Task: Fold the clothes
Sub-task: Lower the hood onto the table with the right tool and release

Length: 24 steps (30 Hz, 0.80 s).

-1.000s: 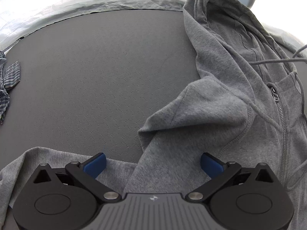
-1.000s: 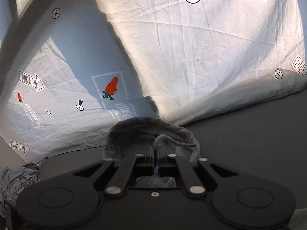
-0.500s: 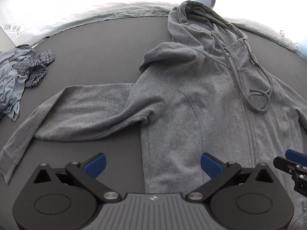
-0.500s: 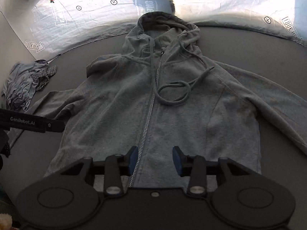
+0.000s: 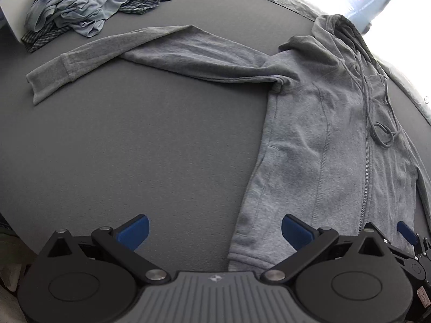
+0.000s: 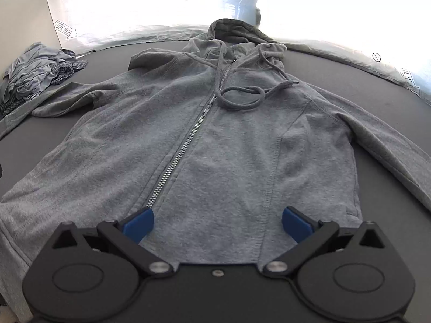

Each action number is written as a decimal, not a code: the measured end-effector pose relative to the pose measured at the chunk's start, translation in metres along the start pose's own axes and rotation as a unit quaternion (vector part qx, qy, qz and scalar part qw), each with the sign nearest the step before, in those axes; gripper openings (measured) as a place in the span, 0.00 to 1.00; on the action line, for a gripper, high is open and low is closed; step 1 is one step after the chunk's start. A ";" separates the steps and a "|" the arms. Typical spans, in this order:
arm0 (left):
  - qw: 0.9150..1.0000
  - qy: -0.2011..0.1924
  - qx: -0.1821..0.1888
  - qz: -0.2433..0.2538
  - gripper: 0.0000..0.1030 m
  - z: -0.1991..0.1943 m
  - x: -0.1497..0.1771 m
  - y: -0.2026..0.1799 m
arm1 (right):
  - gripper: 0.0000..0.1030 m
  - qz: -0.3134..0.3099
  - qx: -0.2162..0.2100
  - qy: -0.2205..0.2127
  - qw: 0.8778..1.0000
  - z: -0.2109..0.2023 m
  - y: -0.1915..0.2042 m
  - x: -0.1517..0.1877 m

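Note:
A grey zip-up hoodie (image 6: pixel 215 145) lies flat and face up on the dark table, hood at the far end, zipper closed, drawstrings looped on the chest. In the left wrist view the hoodie (image 5: pixel 331 145) fills the right side, with one sleeve (image 5: pixel 150 53) stretched out to the left. My left gripper (image 5: pixel 215 232) is open above the table at the hoodie's bottom left hem corner, holding nothing. Over the lower front of the hoodie, my right gripper (image 6: pixel 217 224) is open and empty. Its blue fingertip (image 5: pixel 406 235) shows at the left wrist view's right edge.
A pile of blue-grey and checked clothes (image 5: pixel 80 5) sits at the far left of the table (image 5: pixel 134 148), also seen as the pile (image 6: pixel 35 72) in the right wrist view. A white printed sheet (image 6: pixel 323 8) with a carrot picture hangs behind the table.
The right gripper went from shut on the hood to open, and both grippers drew back to the hoodie's hem. The left view swung left, now showing the whole sleeve and the clothes pile.

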<state>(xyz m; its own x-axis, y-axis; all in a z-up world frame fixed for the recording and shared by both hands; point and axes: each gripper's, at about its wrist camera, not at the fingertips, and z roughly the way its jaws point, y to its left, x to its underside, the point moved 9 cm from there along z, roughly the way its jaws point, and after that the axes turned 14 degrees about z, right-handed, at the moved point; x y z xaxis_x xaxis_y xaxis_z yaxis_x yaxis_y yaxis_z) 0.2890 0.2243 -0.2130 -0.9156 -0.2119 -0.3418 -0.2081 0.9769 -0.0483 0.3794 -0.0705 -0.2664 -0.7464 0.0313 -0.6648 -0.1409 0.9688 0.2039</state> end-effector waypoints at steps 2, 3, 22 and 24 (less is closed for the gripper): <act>1.000 0.001 -0.008 -0.006 1.00 -0.001 0.001 0.019 | 1.00 0.009 0.001 -0.034 0.999 -0.002 -0.001 0.002; 1.000 0.000 -0.014 -0.006 1.00 -0.001 0.001 0.029 | 1.00 0.014 0.003 -0.050 0.999 -0.003 -0.001 0.003; 0.923 -0.098 -0.221 0.299 0.97 0.054 -0.104 0.209 | 1.00 0.044 0.051 -0.080 0.994 0.004 0.004 0.002; 0.901 -0.118 -0.229 0.349 0.95 0.061 -0.110 0.206 | 1.00 0.046 0.053 -0.081 0.994 0.004 0.005 0.002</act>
<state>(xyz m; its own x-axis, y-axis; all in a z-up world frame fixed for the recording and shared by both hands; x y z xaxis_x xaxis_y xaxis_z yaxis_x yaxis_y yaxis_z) 0.3675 0.4500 -0.2423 -0.7907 0.5143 -0.3322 0.2206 0.7455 0.6289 0.3796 -0.0648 -0.2696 -0.6376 0.1521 -0.7552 -0.0014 0.9801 0.1985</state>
